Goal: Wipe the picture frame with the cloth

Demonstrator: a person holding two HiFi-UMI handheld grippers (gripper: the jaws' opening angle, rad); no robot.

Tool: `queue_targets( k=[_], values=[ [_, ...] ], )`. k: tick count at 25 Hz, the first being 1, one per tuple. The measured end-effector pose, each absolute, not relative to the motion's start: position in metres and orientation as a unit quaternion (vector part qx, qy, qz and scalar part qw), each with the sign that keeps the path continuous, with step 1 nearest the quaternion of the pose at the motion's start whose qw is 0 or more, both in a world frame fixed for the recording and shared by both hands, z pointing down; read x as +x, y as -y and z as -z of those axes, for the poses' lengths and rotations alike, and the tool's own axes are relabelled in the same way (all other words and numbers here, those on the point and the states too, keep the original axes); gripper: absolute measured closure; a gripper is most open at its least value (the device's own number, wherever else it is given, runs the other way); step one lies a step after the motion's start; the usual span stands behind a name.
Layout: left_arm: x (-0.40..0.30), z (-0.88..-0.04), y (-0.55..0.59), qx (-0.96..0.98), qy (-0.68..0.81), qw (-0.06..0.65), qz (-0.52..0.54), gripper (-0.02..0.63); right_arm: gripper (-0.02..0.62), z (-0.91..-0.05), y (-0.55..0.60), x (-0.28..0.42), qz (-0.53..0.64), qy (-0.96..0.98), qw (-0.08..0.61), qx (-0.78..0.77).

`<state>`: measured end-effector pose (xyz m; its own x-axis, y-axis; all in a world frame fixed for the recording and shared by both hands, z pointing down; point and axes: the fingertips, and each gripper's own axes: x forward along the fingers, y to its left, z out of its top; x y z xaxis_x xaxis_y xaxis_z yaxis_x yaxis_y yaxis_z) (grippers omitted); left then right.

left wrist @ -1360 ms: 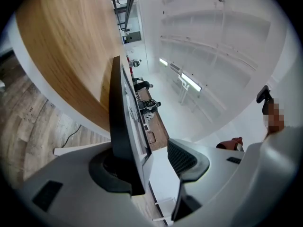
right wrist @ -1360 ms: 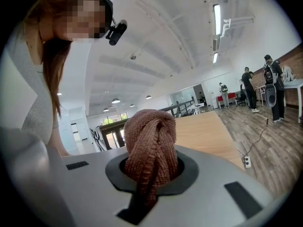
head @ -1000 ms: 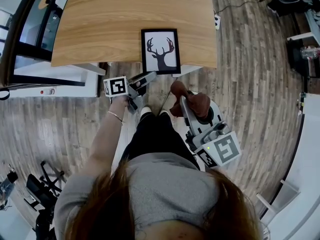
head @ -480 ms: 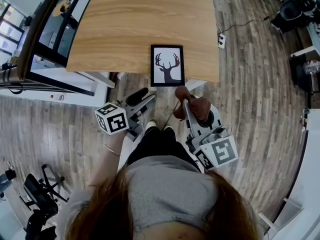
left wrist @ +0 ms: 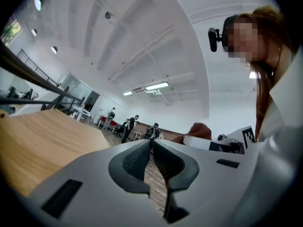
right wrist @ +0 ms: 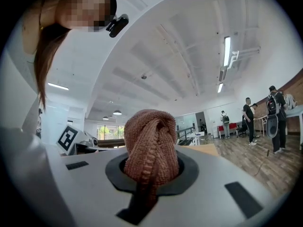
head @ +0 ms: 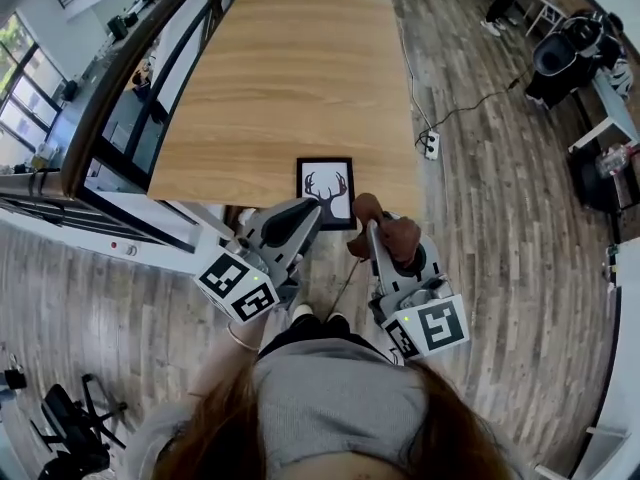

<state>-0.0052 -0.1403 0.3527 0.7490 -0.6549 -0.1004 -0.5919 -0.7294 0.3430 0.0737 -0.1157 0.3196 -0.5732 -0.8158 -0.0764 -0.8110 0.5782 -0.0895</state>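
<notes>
Cloth is sorted already: the grey right gripper is clamped on a bunched reddish-brown knitted cloth, which bulges up out of its jaws. In the head view that's lower centre, a bit to the right. The grey left gripper sits just left of it. Its jaws have just been closing and are down to a narrow slit, tips about touching, nothing between them, only floor showing through.

Just past them, the black-rimmed picture frame with the antler print lies flat at the near edge of the light wooden tabletop, about centre of the head view. The left gripper's tip overlaps the frame's lower-left corner in that view, and I can't tell whether it's touching or just hanging in front of it.

So I'd call this the approach step, no wiping yet. Next move, I reckon, is to bring the cloth down onto the glass and rub across it. The left one should probably steady the frame's edge, since it sits so close to the table's near edge and could slide off.
</notes>
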Motion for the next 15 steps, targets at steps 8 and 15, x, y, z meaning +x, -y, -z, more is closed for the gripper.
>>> queue_targets(
  k=[8,15],
  values=[
    [0.016,-0.326,0.145,0.925,0.364,0.07,0.087,0.597,0.549,-0.3,0.124,0.08,-0.01,-0.88,0.058,-0.472],
    [0.015,-0.322,0.15,0.911,0.401,0.056,0.078,0.597,0.549,-0.293,0.123,0.081,-0.009,-0.874,0.071,-0.48]
  ],
)
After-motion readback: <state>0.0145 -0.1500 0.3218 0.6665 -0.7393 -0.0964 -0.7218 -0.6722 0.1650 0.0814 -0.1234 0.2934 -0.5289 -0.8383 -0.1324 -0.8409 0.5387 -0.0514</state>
